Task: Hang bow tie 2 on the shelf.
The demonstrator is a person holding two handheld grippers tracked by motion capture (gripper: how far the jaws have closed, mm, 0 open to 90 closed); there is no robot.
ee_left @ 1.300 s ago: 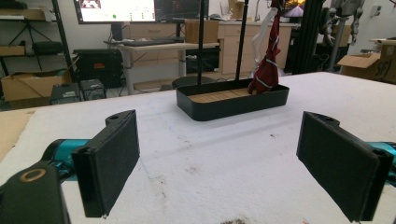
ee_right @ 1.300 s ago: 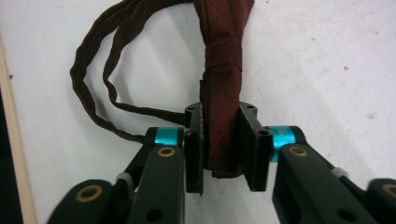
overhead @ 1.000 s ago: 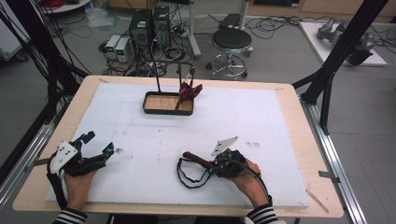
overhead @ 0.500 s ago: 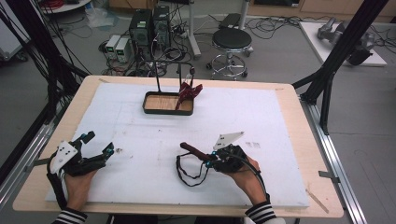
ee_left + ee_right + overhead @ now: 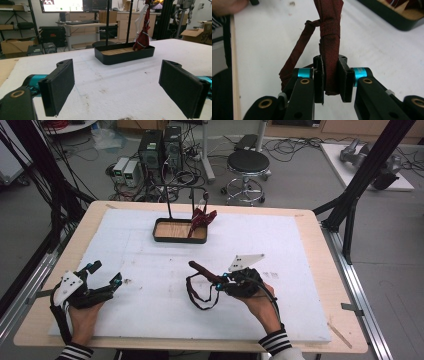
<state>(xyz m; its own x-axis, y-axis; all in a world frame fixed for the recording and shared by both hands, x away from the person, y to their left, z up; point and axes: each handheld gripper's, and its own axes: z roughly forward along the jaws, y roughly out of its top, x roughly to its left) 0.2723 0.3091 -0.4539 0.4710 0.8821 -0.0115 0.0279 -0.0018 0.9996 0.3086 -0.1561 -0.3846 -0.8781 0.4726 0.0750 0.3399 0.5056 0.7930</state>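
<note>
A dark red necktie (image 5: 329, 37) is pinched near one end in my right gripper (image 5: 330, 77), which is shut on it. In the high view that gripper (image 5: 220, 281) hovers at centre front of the table, the necktie (image 5: 200, 269) sticking out to the upper left and its narrow part looping down onto the board. My left gripper (image 5: 106, 272) rests at the front left, open, its pads (image 5: 58, 87) wide apart around nothing. At the back stands a black tray (image 5: 180, 239) with upright rods; a second red tie (image 5: 202, 217) hangs on one rod, its lower end in the tray (image 5: 125, 58).
A white foam board (image 5: 300, 250) covers most of the wooden table (image 5: 340, 320). Black frame posts stand at both sides. Behind the table are a stool (image 5: 248, 162) and computer boxes (image 5: 160, 147) on the floor.
My right gripper has lifted the necktie's end a little, up and toward the back. The left gripper has not moved.
</note>
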